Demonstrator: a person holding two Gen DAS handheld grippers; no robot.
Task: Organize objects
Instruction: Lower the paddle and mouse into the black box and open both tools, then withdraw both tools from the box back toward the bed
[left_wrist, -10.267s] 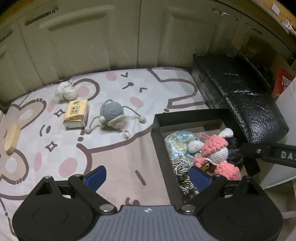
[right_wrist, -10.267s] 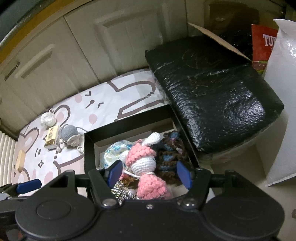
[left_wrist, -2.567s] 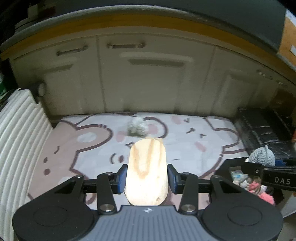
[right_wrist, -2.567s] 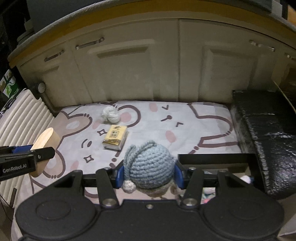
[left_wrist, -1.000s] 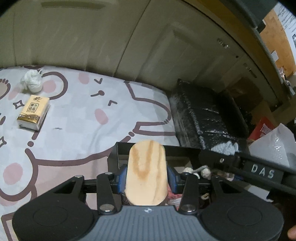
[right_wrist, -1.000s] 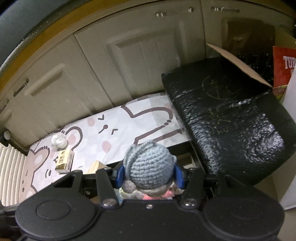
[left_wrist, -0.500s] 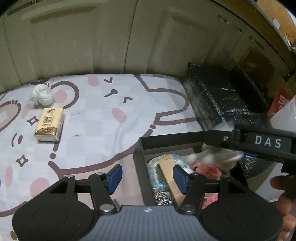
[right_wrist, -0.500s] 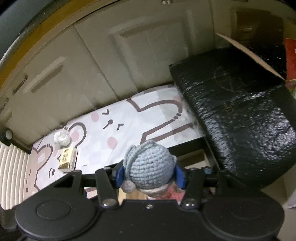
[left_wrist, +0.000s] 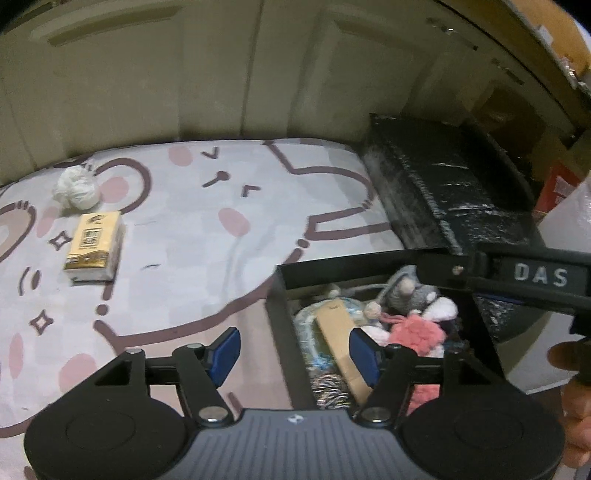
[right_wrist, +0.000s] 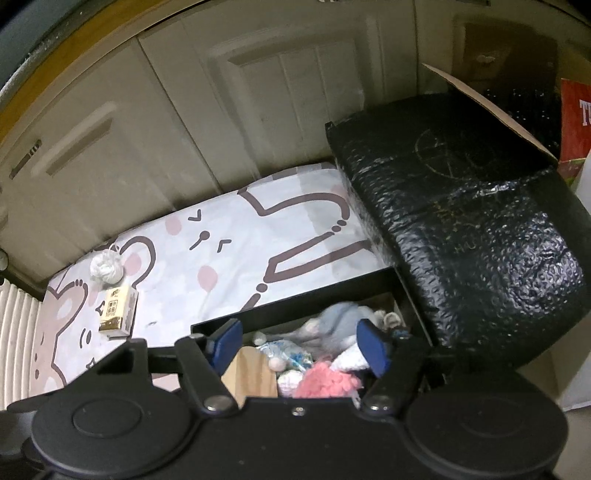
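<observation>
A black open box (left_wrist: 354, 264) sits at the right edge of the bunny-print mat (left_wrist: 192, 236). Inside lie a wooden piece (left_wrist: 338, 332), a grey crocheted toy (left_wrist: 410, 295), pink crocheted toys (left_wrist: 417, 332) and a rope toy (left_wrist: 328, 387). My left gripper (left_wrist: 295, 350) is open and empty over the box's left wall. My right gripper (right_wrist: 299, 343) is open above the box (right_wrist: 295, 299); the grey toy (right_wrist: 340, 317) lies blurred in the box below it, beside the wooden piece (right_wrist: 251, 373). A yellow tissue pack (left_wrist: 94, 245) and a white crumpled ball (left_wrist: 75, 186) lie on the mat at the far left.
A black padded bundle (right_wrist: 461, 221) lies right of the box, against it. Cream cabinet doors (left_wrist: 221, 74) run along the back. A red package (right_wrist: 574, 122) and a white bag (left_wrist: 569, 229) stand at the far right. A ribbed white mat (right_wrist: 16, 339) lies left.
My right gripper has opened and the grey crocheted toy has dropped into the box. My left gripper let go of the wooden piece into the box just before and stays open.
</observation>
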